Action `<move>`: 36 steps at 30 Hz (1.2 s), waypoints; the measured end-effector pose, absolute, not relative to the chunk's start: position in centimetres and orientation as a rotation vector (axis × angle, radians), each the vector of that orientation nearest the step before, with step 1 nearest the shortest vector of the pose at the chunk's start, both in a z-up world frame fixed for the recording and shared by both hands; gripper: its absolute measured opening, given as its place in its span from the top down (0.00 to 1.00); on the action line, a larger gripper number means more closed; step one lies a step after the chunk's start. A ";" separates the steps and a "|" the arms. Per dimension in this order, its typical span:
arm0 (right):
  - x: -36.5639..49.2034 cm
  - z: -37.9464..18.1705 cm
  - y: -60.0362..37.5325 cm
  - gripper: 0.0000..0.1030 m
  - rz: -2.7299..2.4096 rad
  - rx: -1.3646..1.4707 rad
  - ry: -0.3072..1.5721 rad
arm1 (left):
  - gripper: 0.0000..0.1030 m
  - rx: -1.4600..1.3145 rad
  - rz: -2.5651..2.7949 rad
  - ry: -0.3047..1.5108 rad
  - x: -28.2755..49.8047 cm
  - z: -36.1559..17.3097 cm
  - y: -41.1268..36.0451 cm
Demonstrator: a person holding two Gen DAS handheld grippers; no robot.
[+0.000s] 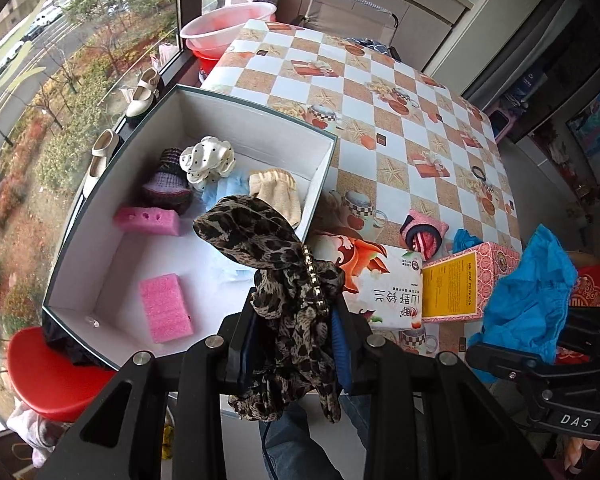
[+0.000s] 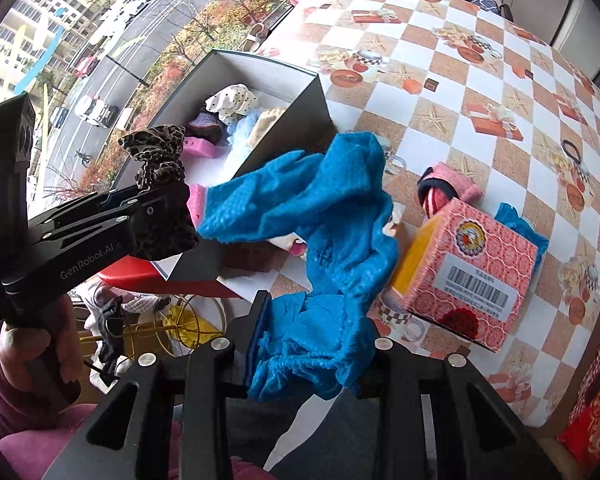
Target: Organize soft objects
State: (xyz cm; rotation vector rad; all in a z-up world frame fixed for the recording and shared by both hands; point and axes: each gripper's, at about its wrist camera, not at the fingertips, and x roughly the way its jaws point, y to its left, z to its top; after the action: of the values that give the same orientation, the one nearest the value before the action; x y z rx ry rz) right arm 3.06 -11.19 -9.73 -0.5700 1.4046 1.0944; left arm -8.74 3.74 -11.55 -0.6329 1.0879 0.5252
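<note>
Hovering over near rim of open white-lined cardboard box, left gripper clamping leopard-print chiffon scrunchie hanging lengthwise, box lying directly ahead-below, nearer than right gripper pinching blue fleece cloth.

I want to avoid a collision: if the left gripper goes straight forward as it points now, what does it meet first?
Probably the inside of the open box, near the beige sock; the left gripper already holds the leopard scarf. Depth is unclear.
</note>
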 end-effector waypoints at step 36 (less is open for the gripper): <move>-3.4 -10.7 3.9 0.68 1.343 -0.847 1.339 | 0.66 -0.810 0.787 1.081 -15.8 -15.2 10.5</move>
State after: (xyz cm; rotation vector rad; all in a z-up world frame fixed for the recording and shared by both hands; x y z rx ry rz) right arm -3.40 3.91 -10.67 -0.8474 1.3388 1.3431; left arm -15.76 10.50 -15.20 -0.8095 1.0811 0.7867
